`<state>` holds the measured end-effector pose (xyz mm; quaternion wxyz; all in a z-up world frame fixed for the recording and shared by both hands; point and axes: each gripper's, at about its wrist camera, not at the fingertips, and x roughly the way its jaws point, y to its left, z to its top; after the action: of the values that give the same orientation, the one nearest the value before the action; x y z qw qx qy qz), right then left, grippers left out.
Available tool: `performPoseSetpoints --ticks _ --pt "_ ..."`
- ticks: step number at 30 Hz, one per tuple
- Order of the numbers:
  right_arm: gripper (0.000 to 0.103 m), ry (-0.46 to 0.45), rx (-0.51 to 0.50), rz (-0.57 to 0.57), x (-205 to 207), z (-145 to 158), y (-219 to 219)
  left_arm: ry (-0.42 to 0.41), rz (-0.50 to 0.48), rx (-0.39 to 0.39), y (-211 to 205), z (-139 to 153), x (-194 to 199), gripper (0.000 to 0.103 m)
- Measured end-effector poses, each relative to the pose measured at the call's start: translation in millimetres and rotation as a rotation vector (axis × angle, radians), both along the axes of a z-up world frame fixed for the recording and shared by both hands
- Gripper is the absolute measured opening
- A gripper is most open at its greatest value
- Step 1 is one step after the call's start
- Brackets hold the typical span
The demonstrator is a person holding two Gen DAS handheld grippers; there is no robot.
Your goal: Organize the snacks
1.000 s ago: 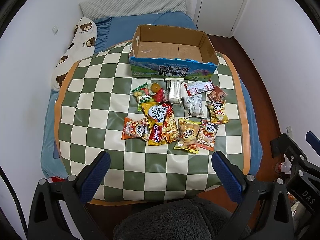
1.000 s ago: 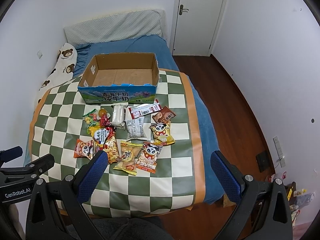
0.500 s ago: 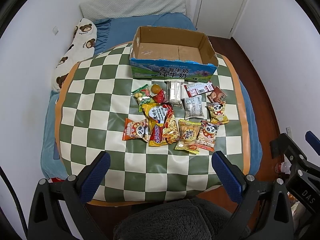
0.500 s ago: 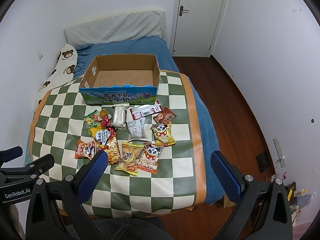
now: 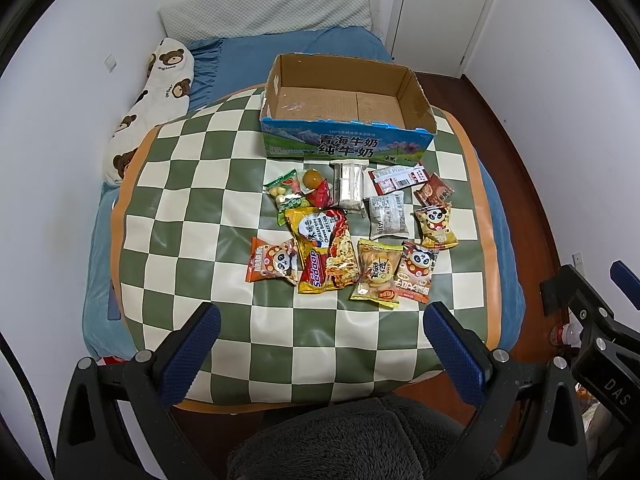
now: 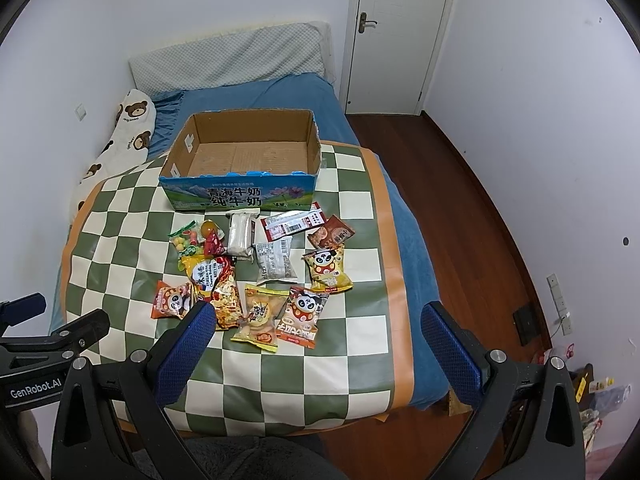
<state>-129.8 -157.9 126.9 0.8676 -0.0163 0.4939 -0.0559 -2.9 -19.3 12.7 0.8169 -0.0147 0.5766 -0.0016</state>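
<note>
Several snack packets lie in a cluster on a green-and-cream checked mat [image 5: 192,216]: a yellow-red noodle bag [image 5: 324,250], panda packets [image 5: 418,272], a silver packet [image 5: 348,184]. Behind them stands an open, empty cardboard box [image 5: 344,98] with a blue printed front. It also shows in the right wrist view [image 6: 244,152], with the snacks [image 6: 260,312] in front. My left gripper [image 5: 320,348] is open and empty, above the mat's near edge. My right gripper [image 6: 316,344] is open and empty, above the near snacks.
The mat lies on a bed with a blue sheet [image 5: 280,48], a bear-print pillow [image 5: 156,92] at left and a grey pillow [image 5: 264,12] at the head. Wooden floor [image 6: 460,200] and a white door [image 6: 396,32] lie to the right.
Both grippers have moved forward and slightly down toward the mat; the snacks and box look nearer. Nothing on the mat has moved.
</note>
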Motion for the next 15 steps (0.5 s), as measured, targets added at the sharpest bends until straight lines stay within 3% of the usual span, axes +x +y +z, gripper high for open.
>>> performPoseSetpoints --ticks 15 --pt "0.103 -0.003 0.008 -0.002 -0.2 2.1 1.2 0.000 0.005 -0.003 2.4 -0.1 -0.5 0.103"
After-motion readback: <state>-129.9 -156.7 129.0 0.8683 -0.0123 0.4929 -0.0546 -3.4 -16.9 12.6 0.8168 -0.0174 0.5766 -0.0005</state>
